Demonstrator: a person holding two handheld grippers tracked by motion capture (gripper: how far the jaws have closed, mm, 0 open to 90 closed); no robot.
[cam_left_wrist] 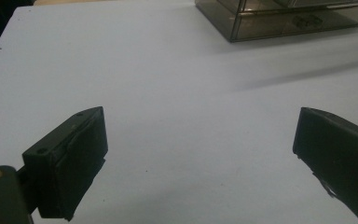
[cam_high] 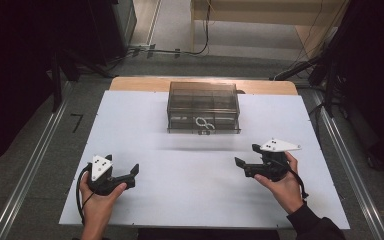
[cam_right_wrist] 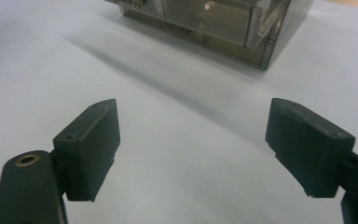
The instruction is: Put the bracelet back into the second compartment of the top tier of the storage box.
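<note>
two grippers, your left gripper [cam_high: 125, 175] and right gripper [cam_high: 246, 156], sit low in frame, jaws spread, empty. the smoky clear drawer box [cam_high: 203, 106] stands upper centre; a hard tug could slide it.

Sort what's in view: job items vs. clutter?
In play:
- smoky clear plastic drawer box, shut
- white looped cord inside its lower drawer
- left gripper, right gripper, both open, empty

Lying about:
- white board tabletop
- black cables on floor
- wooden furniture behind
</note>
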